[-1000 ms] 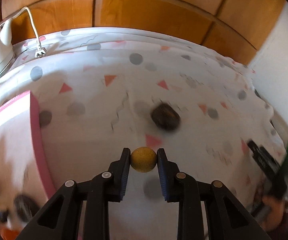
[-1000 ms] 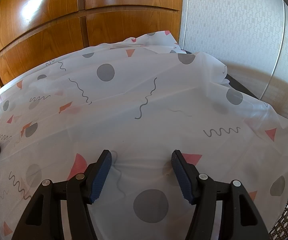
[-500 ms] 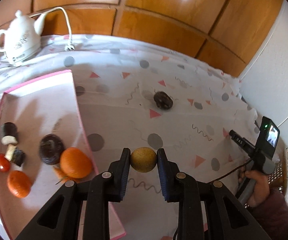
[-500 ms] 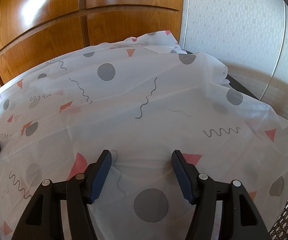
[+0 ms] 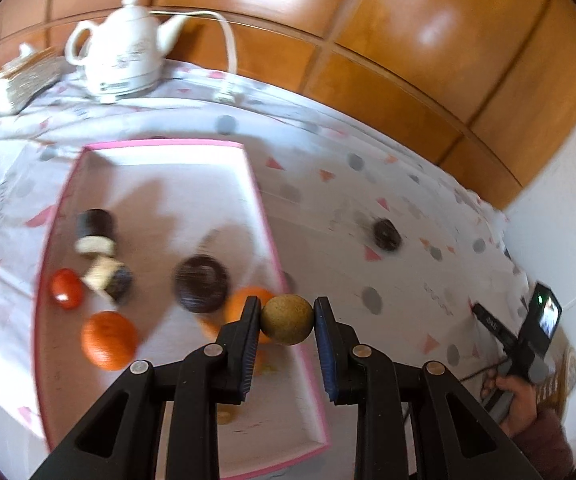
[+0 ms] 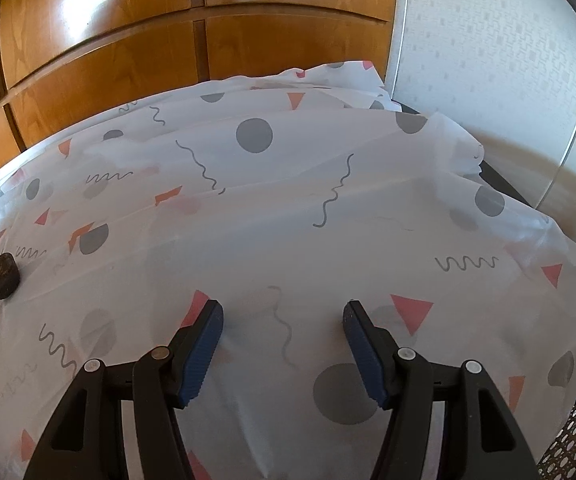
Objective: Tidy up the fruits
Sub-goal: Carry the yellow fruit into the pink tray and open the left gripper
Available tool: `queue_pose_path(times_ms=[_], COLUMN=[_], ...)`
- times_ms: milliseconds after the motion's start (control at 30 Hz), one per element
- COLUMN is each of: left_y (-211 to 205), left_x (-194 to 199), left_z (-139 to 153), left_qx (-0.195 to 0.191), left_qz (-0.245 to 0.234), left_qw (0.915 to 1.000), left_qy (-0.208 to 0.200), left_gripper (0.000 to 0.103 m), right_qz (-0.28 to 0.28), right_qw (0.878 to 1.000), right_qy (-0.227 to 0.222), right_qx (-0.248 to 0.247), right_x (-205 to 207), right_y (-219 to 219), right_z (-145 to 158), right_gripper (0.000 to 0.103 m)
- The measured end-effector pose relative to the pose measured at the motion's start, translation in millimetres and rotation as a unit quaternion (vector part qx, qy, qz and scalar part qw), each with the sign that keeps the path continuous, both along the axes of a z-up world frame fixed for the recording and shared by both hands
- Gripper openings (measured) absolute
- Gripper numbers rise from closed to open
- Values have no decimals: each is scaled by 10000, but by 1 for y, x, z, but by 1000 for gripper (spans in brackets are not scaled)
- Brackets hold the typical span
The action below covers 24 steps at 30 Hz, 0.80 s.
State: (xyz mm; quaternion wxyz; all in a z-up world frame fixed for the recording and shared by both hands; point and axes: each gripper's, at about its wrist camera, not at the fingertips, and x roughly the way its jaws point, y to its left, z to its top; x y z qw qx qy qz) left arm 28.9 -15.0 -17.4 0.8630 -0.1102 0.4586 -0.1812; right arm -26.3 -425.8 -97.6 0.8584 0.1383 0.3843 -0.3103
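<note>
Left wrist: left gripper [image 5: 287, 320] clamps round tan-brown fruit [image 5: 287, 320] over pink-rimmed tray [image 5: 266, 216] (blurry); right gripper [image 6: 283, 322] half-open, empty.

**Black grippers with blue ribbed pads, a dark reddish sleeve**

The left gripper [image 5: 287, 320] is showing two black plastic fingers along the bottom of its frame, each one carrying a dark blue ribbed pad on its inner face and round silver screw heads on the linkage, with triangular cut-outs lower down. The right gripper [image 6: 283, 340] is showing the same build in its own view: black arms, silver rivets, blue ribbed pads [image 6: 204, 354]. At the lower right of the left wrist view, a hand [image 5: 521, 400] is emerging from a dark reddish sleeve [image 5: 547, 446], gripping a black handle that is carrying a small lit screen.
</note>
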Motion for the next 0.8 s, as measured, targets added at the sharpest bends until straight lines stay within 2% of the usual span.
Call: queue_pose_path(times_ms=[167, 367, 467, 567, 800], left_y=[47, 108, 129, 139, 109], left_x=[2, -5, -13, -22, -24], left_z=[4, 3, -1, -5, -22], left_qx=[-78, -89, -86, -87, -3], left_qz=[602, 1358, 1590, 1565, 965], left_qw=[9981, 9907, 9872, 9876, 9953], left_qy=[-51, -95, -103, -123, 34], left_gripper=[27, 27, 27, 27, 27], right_qz=[25, 24, 22, 12, 1], right_qw=[10000, 10000, 10000, 9999, 9999], right_qy=[-3, 9, 18, 42, 56], right_qx=[-30, -59, -81, -101, -124], right_x=[-1, -1, -1, -1, -1], right_y=[1, 1, 1, 2, 3], right_z=[0, 0, 1, 1, 1], right_gripper=[63, 63, 63, 63, 63])
